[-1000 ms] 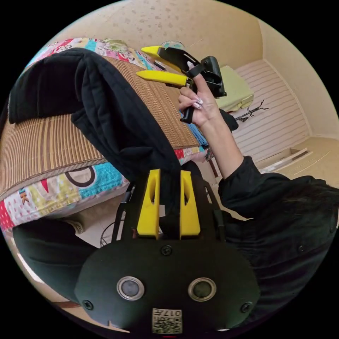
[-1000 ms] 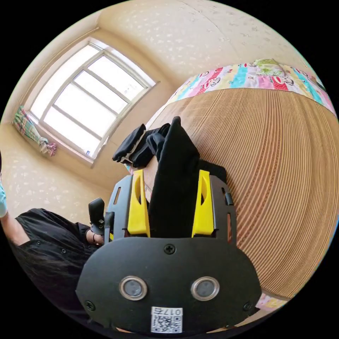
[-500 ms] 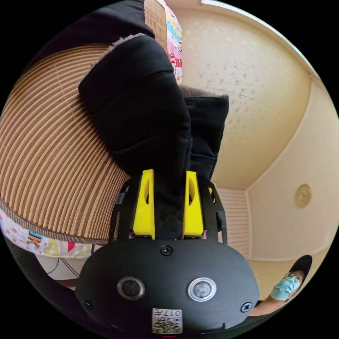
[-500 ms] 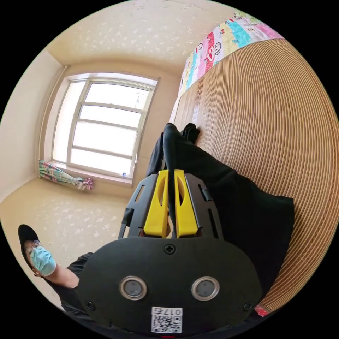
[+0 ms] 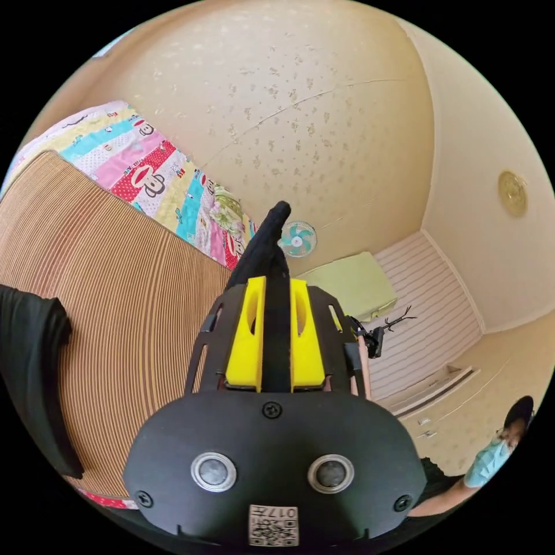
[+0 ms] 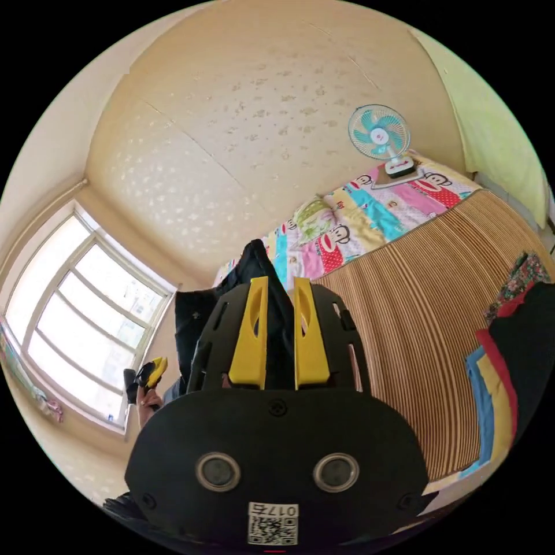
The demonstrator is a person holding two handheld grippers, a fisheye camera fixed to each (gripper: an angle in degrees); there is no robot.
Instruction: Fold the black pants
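**Q:** What do the two grippers hold, and where do the pants lie from them?

**A:** The left gripper (image 5: 276, 341) pinches a strip of the black pants (image 5: 272, 243) between its yellow jaws; the cloth runs straight out past the jaw tips. The right gripper (image 6: 280, 341) pinches black cloth in the same way (image 6: 254, 272). In the right gripper view the left gripper (image 6: 151, 370) shows small, off towards the window (image 6: 75, 324), with a black panel (image 6: 191, 329) hanging between the two. The garment appears held up by one edge, clear of the bed, its long axis probably hanging away from the jaws; the lower end cannot be seen.

**Q:** Which relation governs the coming move?

**A:** The span of cloth between the grippers. Judged from these views, the next step is either to lay the pants flat on the mat or to bring one gripper across to the other; neither hand looks clearly nearer the bed.

**Q:** And the surface and room?

**A:** A ribbed bamboo mat (image 6: 416, 324) covers a bed over a patterned sheet (image 6: 370, 208). A small fan (image 6: 378, 136) stands at the far end. Another dark garment (image 5: 34, 358) lies at the mat's edge. The walls (image 5: 324, 104) are pale and speckled. A person (image 5: 491, 457) shows at the rim of the left gripper view.
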